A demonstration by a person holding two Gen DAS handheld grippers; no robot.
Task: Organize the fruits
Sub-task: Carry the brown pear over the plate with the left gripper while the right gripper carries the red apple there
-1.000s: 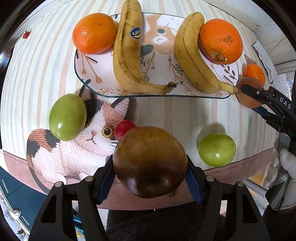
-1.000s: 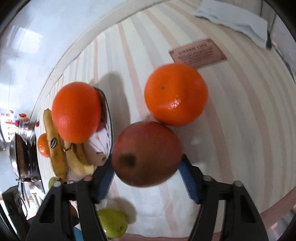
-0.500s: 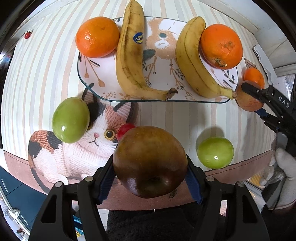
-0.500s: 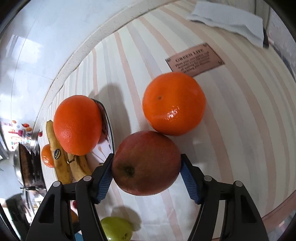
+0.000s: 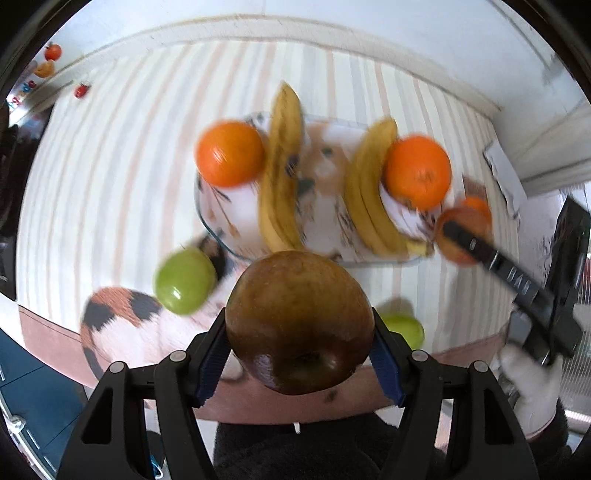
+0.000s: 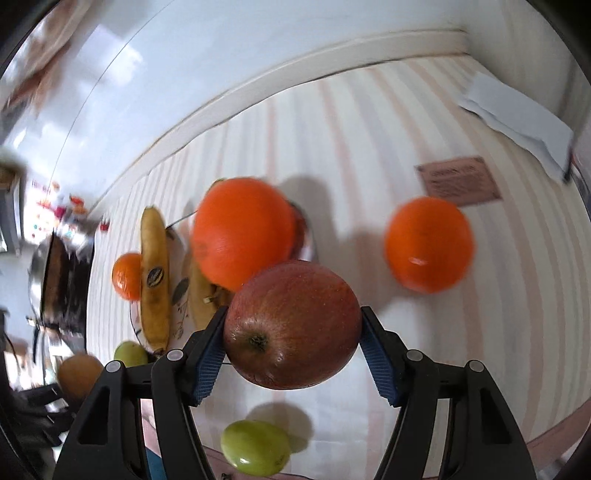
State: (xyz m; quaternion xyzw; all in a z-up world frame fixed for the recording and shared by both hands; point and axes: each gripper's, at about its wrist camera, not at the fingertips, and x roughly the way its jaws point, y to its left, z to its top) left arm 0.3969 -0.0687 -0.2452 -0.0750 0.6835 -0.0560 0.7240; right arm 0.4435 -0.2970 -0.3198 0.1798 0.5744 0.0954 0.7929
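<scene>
Brown apple [image 5: 299, 321] clamped in left gripper [image 5: 300, 354], red apple [image 6: 291, 325] clamped in right gripper [image 6: 293, 350]

Left gripper [image 5: 299, 354] had a brownish apple [image 5: 299, 321] clamped tight, hanging over the striped cloth [image 5: 110, 166]; two bananas [image 5: 282, 166] and two oranges [image 5: 229, 153] sat on the plate [image 5: 243, 210].

Striped tablecloth [image 5: 110, 177], white wall [image 6: 229, 48], pale moulding [image 5: 295, 31] along table edge

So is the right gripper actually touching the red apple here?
Touching. In the right wrist view, both blue pads of the right gripper press the sides of the red apple, held off the table.
</scene>
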